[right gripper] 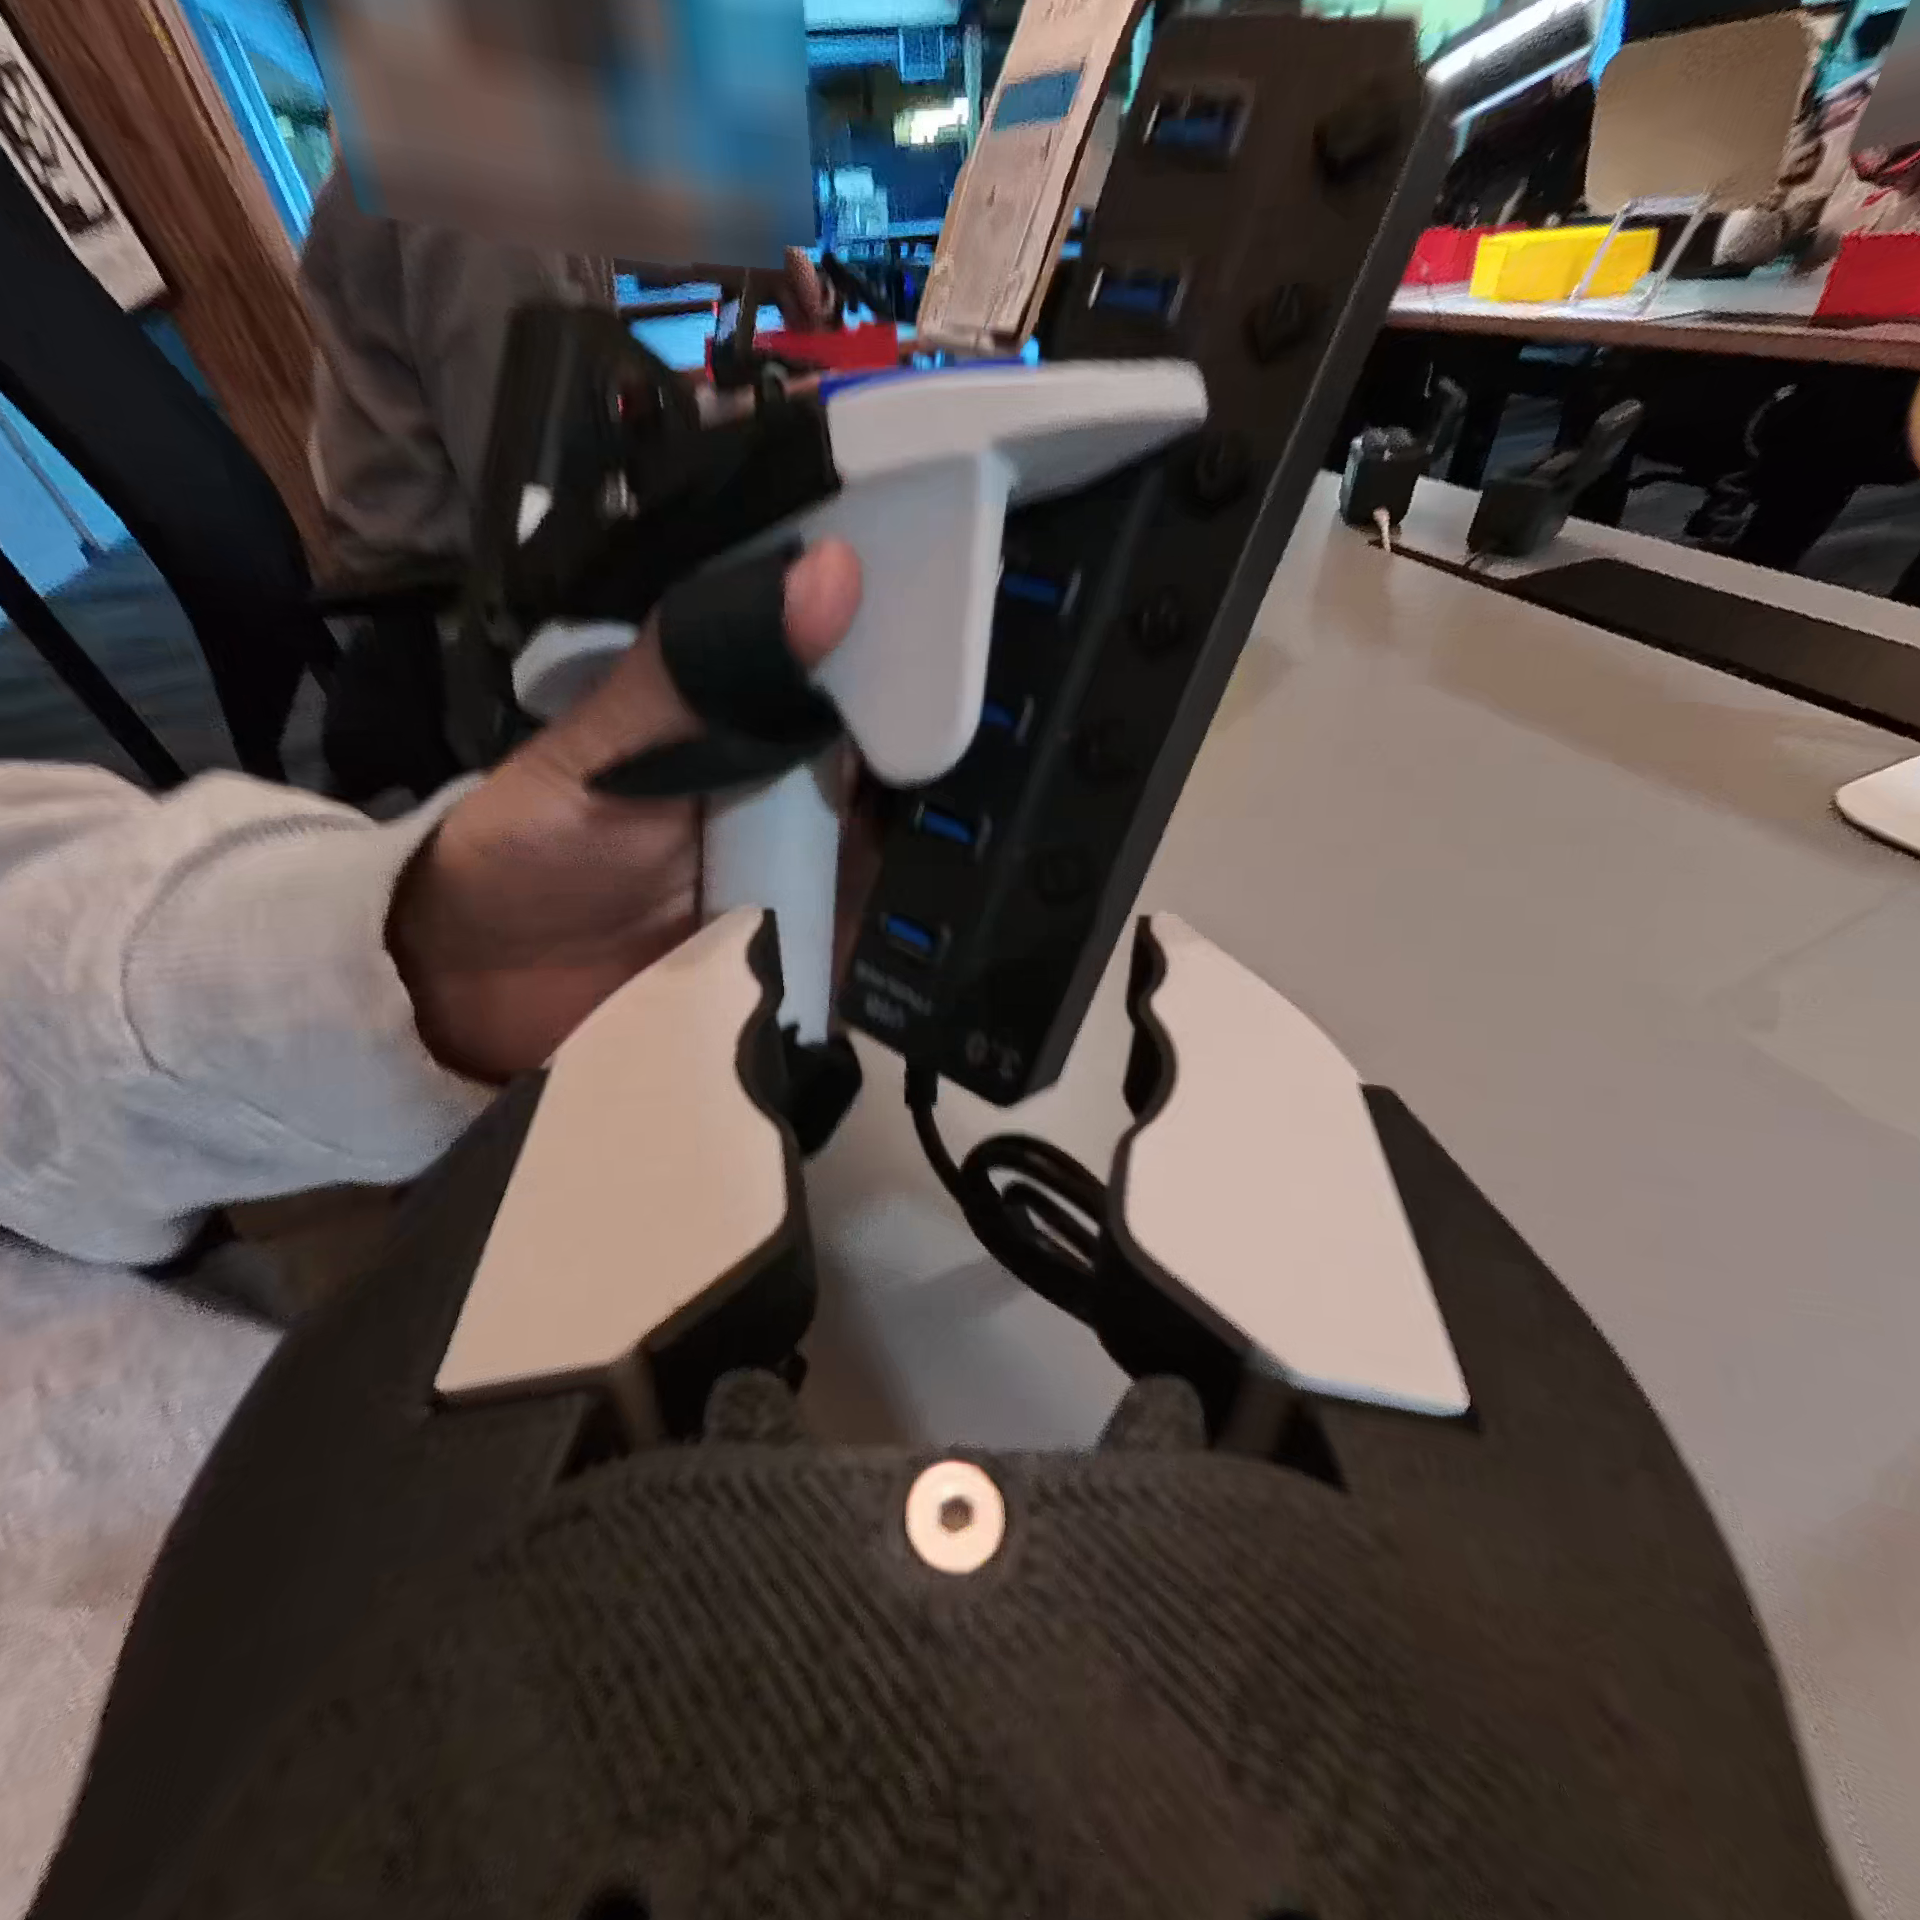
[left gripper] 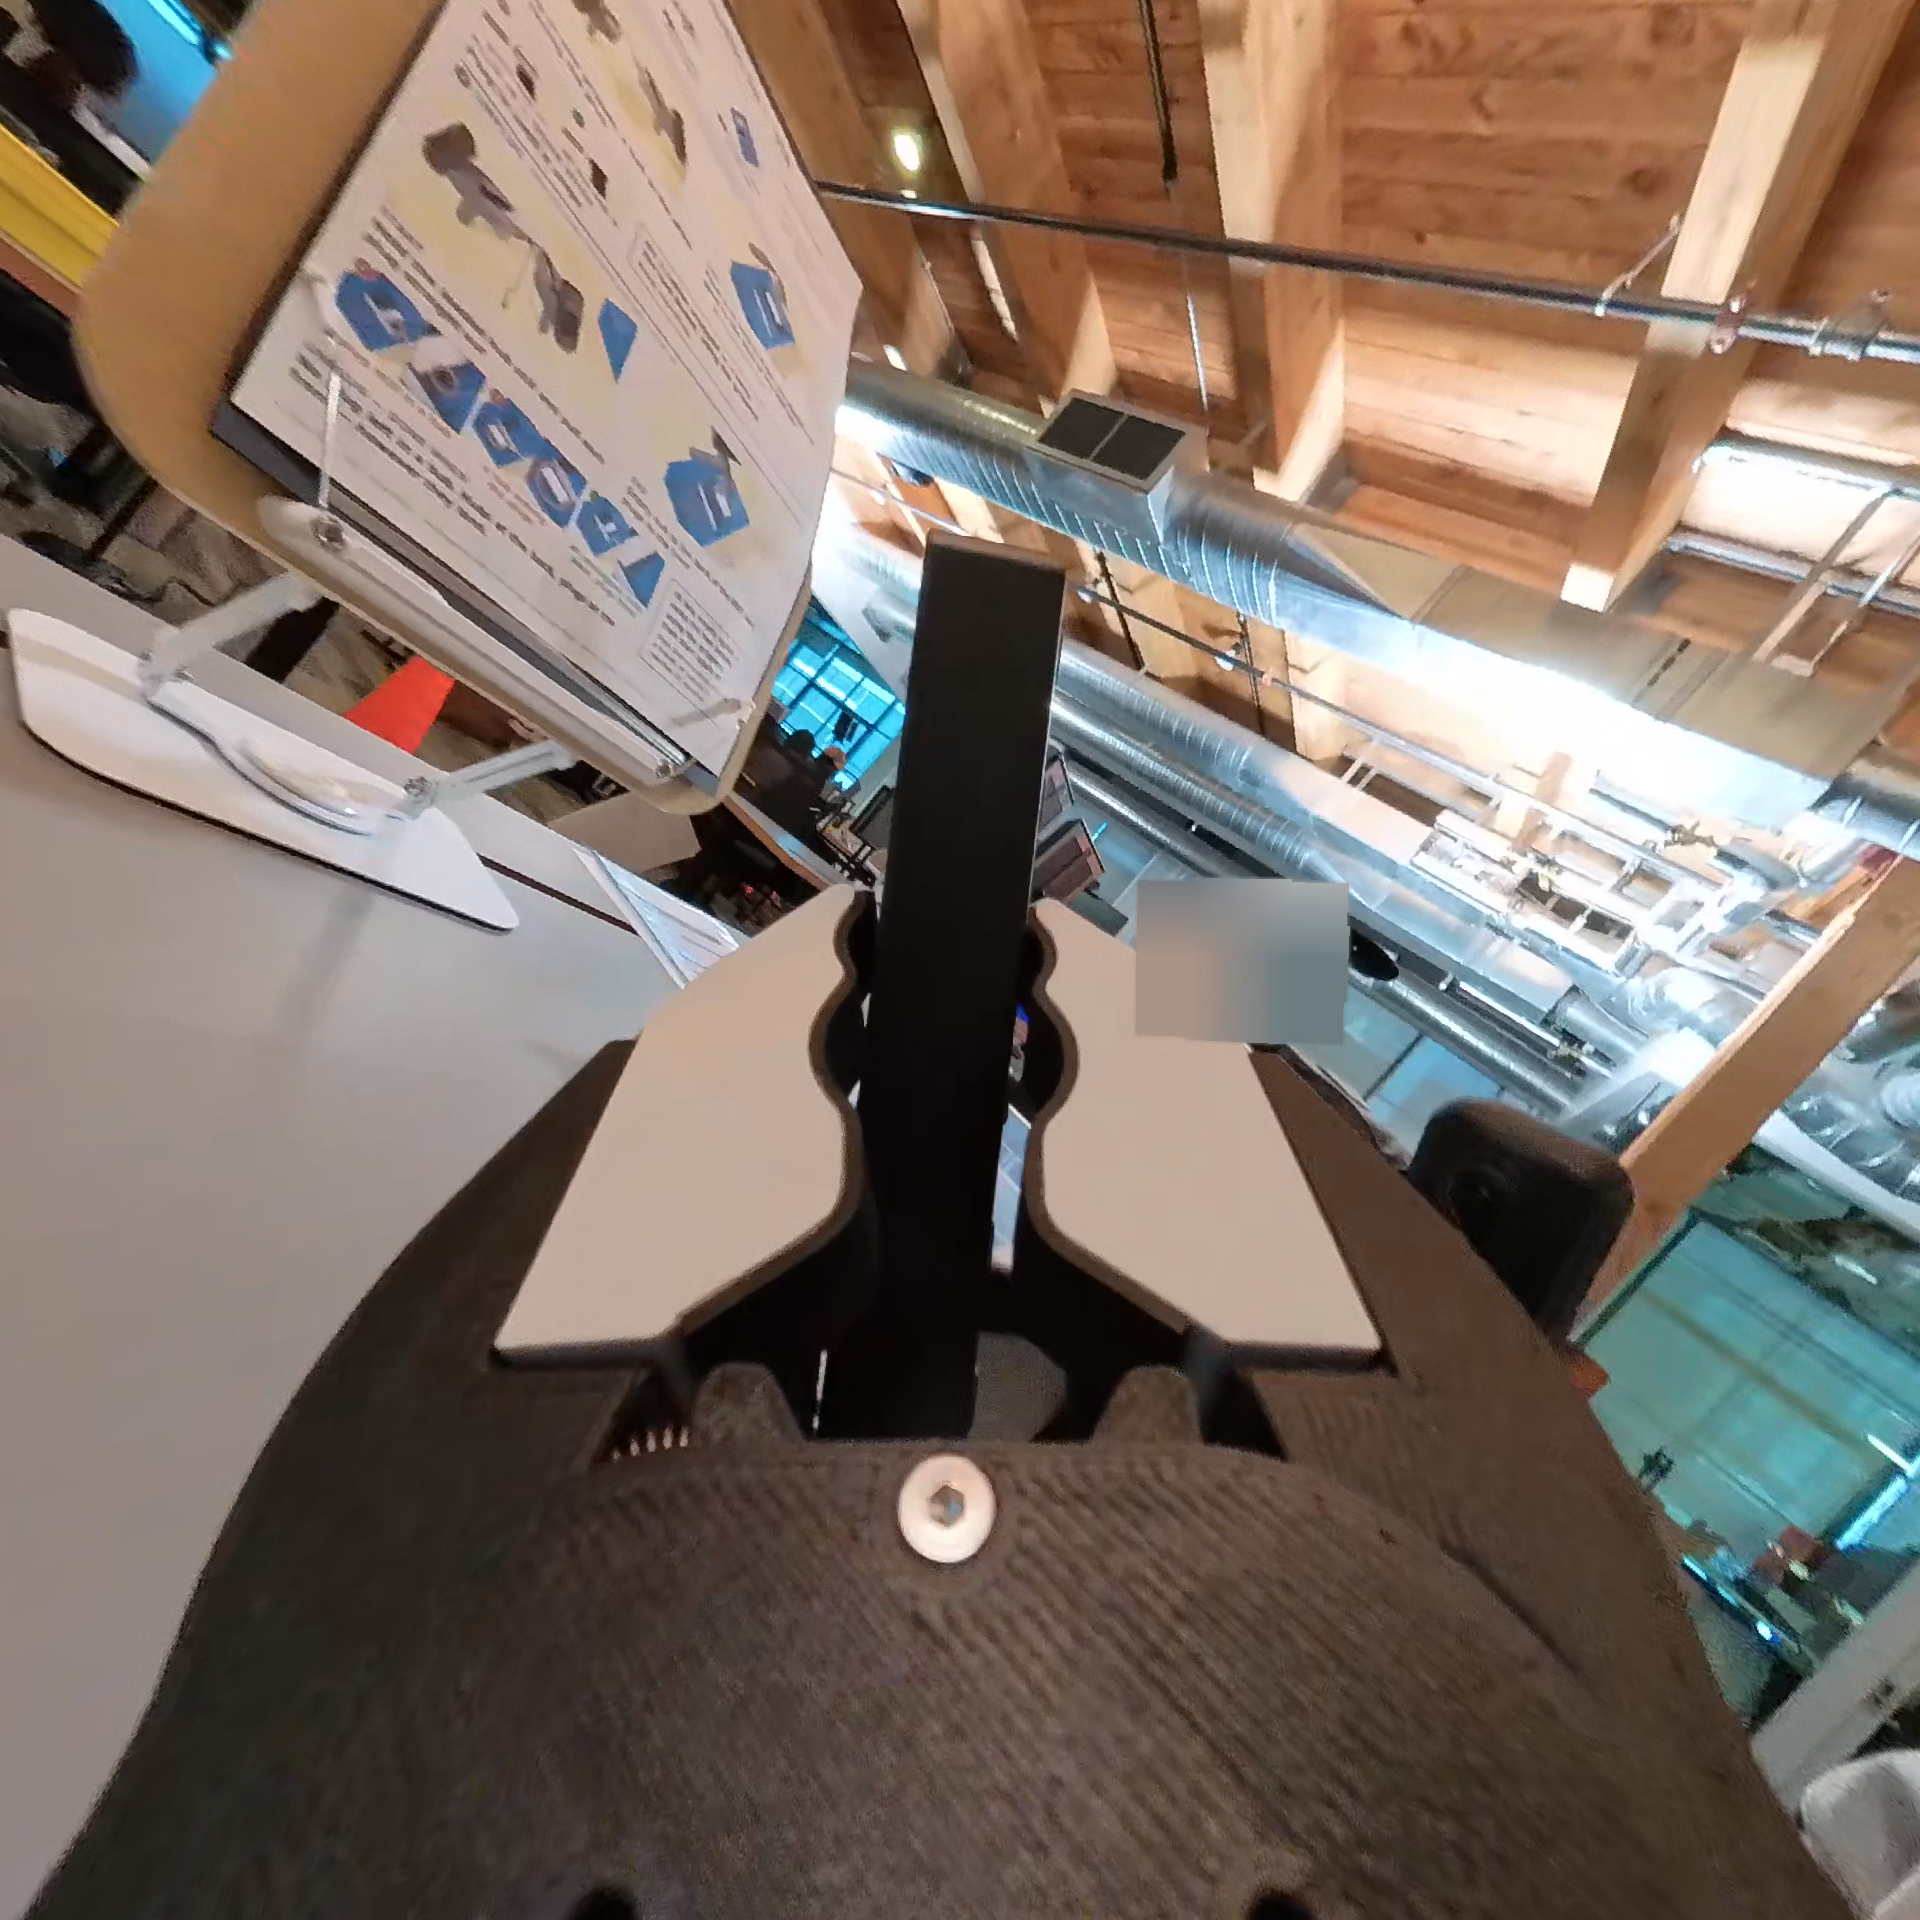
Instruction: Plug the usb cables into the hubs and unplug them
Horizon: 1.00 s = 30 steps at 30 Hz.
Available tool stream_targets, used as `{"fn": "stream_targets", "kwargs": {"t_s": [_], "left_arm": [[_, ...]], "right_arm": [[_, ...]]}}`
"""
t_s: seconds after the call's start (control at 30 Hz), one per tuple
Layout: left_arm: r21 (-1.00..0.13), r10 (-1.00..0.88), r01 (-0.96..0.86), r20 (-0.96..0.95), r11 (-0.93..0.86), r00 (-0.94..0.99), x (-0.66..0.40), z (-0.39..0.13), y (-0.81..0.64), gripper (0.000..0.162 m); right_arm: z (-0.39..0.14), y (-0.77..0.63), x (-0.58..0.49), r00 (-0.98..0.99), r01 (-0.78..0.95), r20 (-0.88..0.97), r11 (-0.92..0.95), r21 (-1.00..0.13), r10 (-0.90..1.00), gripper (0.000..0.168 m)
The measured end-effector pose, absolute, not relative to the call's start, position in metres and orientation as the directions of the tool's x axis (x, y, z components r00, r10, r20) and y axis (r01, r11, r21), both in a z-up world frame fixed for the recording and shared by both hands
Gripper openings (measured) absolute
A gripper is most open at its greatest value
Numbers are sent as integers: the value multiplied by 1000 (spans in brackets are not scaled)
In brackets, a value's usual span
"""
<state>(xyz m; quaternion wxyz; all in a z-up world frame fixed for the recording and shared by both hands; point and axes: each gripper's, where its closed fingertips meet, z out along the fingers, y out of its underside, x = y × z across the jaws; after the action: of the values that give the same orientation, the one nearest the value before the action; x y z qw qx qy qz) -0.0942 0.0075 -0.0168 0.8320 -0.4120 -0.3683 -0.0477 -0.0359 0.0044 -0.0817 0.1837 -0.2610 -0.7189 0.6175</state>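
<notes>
A long black USB hub (left gripper: 977, 779) stands upright between my left gripper's (left gripper: 945, 935) white fingers, which are shut on it; here I see only its plain narrow side. In the right wrist view the same hub (right gripper: 1195, 520) is held tilted above the table, showing a row of blue ports and round buttons. The left gripper (right gripper: 1143, 416) clamps it about midway, with a person's hand (right gripper: 561, 894) on its white handle. My right gripper (right gripper: 956, 935) is open and empty just below the hub's lower end. The hub's black cable (right gripper: 1029, 1184) coils on the table between my right fingers.
A grey table (right gripper: 1507, 935) carries a tilted instruction board (left gripper: 520, 364) on a white stand base (left gripper: 260, 769). Black devices (right gripper: 1548, 499) sit at the table's far edge. Yellow and red bins (right gripper: 1558, 260) are on another table behind. A seated person in grey (right gripper: 416, 364) is at the left. Across from one pair of fingers to the other is roughly 9 cm.
</notes>
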Motion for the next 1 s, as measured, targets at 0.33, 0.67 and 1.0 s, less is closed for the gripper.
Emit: {"fn": "stream_targets", "kwargs": {"t_s": [0.33,0.67,1.0], "left_arm": [[-615,113,461,669,639,735,-70,-23,33,29],[-677,85,429,586,598,806,-57,-10,39,64],[-658,105,439,617,612,780,-69,-21,35,62]], "right_arm": [[-98,13,-43,-746,218,-39,189,-957,665,61],[-72,46,-54,-707,247,-155,35,-968,690,59],[112,187,-63,-591,-56,-122,-192,-980,798,59]]}}
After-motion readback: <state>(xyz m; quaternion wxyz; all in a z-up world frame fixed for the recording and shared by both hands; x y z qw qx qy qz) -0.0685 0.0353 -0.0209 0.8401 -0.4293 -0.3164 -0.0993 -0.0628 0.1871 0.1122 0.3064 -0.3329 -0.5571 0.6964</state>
